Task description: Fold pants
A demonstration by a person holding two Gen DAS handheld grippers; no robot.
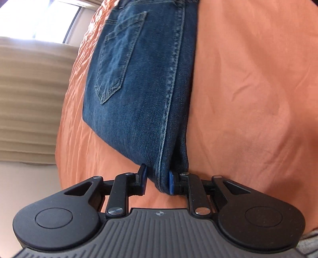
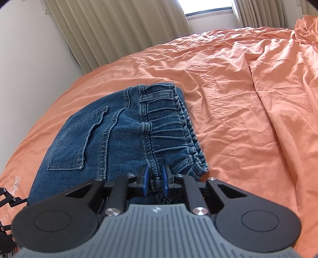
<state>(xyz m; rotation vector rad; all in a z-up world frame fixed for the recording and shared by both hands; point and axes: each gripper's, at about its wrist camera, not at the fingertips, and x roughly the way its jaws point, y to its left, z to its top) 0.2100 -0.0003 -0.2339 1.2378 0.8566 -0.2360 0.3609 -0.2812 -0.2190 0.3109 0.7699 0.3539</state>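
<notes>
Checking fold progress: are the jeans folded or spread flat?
Folded. The jeans form a compact stack on the orange bedsheet, waistband layers doubled at one edge, no legs spread out.

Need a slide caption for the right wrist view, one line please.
Right claw shut on the waistband of folded blue jeans lying on an orange bedsheet, curtains behind.

light: I see bright daylight from the window (image 2: 208, 9), blown out | shadows: soft | blur: slight on the curtain (image 1: 29, 99) | edges: fisheye bending, dark corners
</notes>
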